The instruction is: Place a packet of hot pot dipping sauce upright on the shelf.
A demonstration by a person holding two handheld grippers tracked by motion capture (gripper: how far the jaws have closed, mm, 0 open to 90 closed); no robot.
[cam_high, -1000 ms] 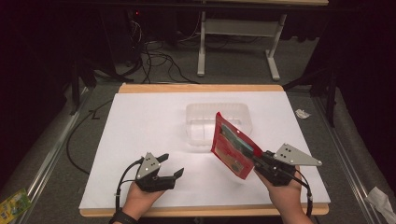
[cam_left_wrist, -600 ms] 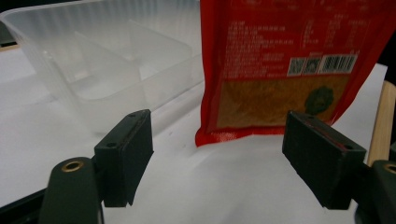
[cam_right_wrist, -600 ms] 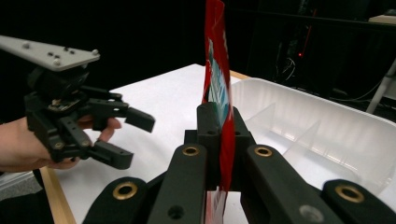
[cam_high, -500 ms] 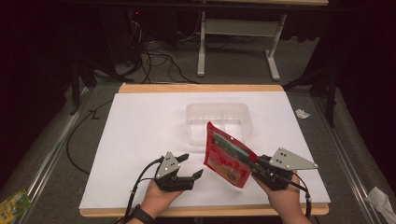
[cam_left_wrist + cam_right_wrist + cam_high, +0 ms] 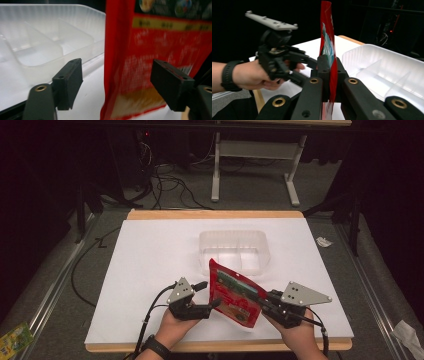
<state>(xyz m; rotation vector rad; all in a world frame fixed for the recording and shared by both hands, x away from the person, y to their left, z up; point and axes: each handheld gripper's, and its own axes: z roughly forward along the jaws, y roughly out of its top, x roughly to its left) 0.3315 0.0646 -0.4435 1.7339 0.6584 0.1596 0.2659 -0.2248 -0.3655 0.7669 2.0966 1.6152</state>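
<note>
Standing upright just in front of the tray [image 5: 232, 240] on the table [image 5: 150, 260], the pouch [image 5: 235, 292] is clamped at one edge by the right claw [image 5: 267, 301]. The left claw [image 5: 207, 296], its jaws just closing yet wide, straddles the opposite edge without pressing.

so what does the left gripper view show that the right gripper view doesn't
Left gripper view alone: the printed red face of the pouch standing between the open left tongs, no pad pressing on it; these tongs have just been closing a little.

Right gripper view alone: the right tongs shut on the pouch's edge, seen as a thin upright strip, plus the other hand with its watch holding the left gripper.

Both: the pouch, the clear divided tray and the white table.
</note>
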